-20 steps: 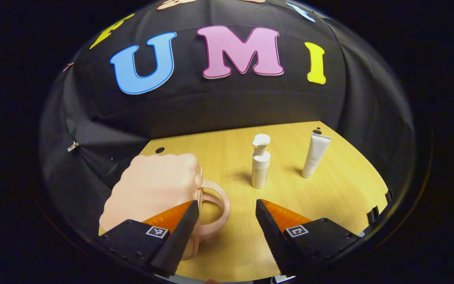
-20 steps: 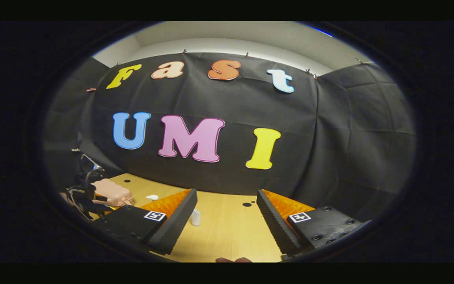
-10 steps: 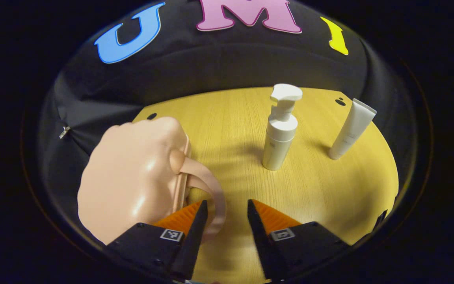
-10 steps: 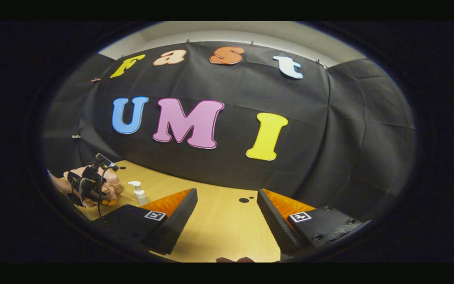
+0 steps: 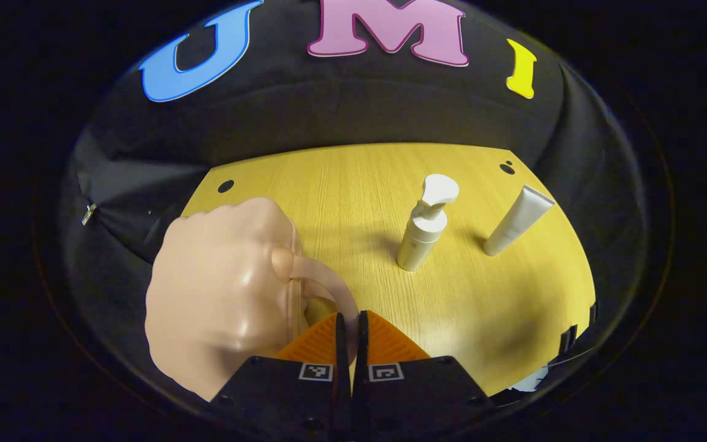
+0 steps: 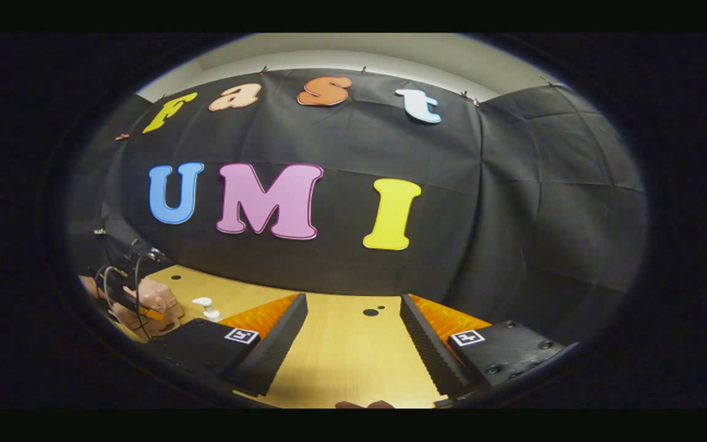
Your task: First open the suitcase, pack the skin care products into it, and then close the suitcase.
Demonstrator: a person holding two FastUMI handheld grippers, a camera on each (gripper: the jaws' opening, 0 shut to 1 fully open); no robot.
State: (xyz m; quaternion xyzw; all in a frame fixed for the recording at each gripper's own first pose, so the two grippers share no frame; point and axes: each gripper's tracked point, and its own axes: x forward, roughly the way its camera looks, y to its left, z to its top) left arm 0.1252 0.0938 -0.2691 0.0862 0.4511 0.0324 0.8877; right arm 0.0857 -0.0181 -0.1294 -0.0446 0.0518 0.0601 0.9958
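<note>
On the yellow wooden tabletop (image 5: 482,307) at nine o'clock lies the glossy pink plastic suitcase (image 5: 218,301); the left gripper (image 5: 348,331) pinches its curved handle (image 5: 329,288), jaws nearly together. At one o'clock stand a white pump bottle (image 5: 422,230) and white tube (image 5: 518,220). The right gripper (image 6: 353,344) hovers, jaws spread.

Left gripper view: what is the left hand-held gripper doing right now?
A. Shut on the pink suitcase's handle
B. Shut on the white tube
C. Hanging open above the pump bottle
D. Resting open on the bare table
A: the left hand-held gripper has both fingers pinched together on the looped handle of the pink suitcase, while the pump bottle and white tube stand apart on the table.
</note>
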